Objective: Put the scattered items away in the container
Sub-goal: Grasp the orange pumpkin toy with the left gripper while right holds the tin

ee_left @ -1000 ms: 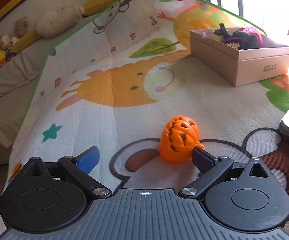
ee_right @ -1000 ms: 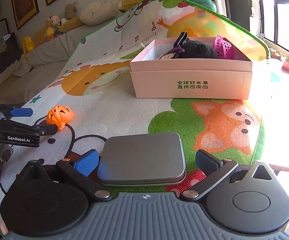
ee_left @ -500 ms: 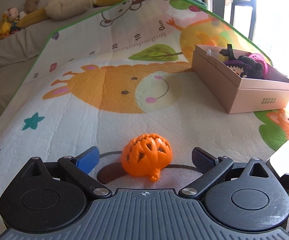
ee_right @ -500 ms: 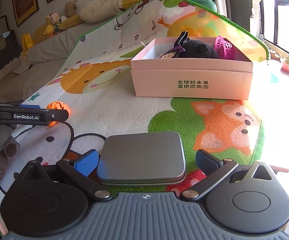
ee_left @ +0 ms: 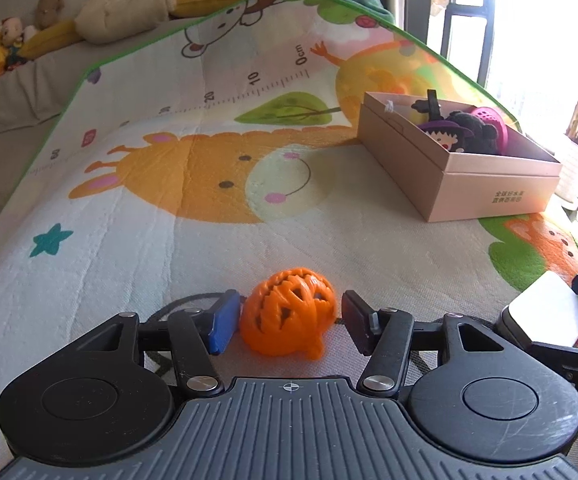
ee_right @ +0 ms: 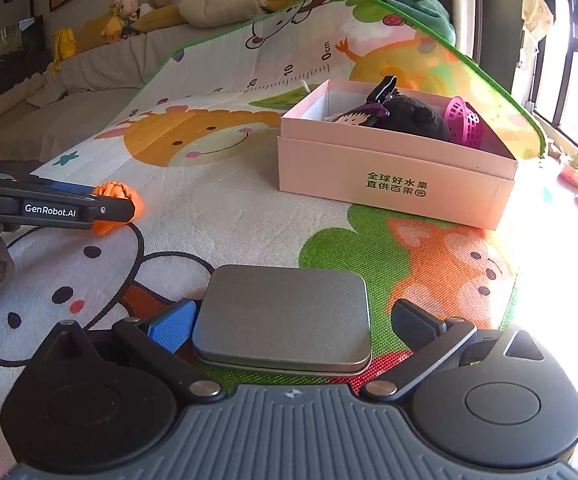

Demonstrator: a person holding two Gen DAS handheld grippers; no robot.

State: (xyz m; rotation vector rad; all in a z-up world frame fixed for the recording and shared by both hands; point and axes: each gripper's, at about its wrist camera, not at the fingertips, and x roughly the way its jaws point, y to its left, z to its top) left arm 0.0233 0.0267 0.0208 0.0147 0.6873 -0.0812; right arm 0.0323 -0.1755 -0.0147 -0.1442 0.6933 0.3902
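The play mat (ee_left: 169,240) covers the whole surface, printed with cartoon animals. The pink cardboard box (ee_left: 469,184) stands open at its far right and already holds a dark plush toy (ee_left: 473,132) and a pink basket (ee_left: 493,120).

Nearer, a flat grey tin (ee_right: 285,312) lies on the mat between the spread jaws of the right gripper (ee_right: 293,324). The blue pad sits just beside one edge and the black pad stands apart from the other, so nothing is gripped there.

The orange pumpkin (ee_left: 289,316) lies on the mat well apart from the box. The left gripper (ee_left: 287,318) has just been closing with the pumpkin between its jaws and now clamps it across the middle — blue pad against one flank, black pad at the other.

The pumpkin looks like a hollow plastic lattice, so it is probably light and fairly stiff, though thin ribs might crack under a hard squeeze. Its round sides could slip, so a hold across the widest part — clear of the small stalk underneath — seems soundest.
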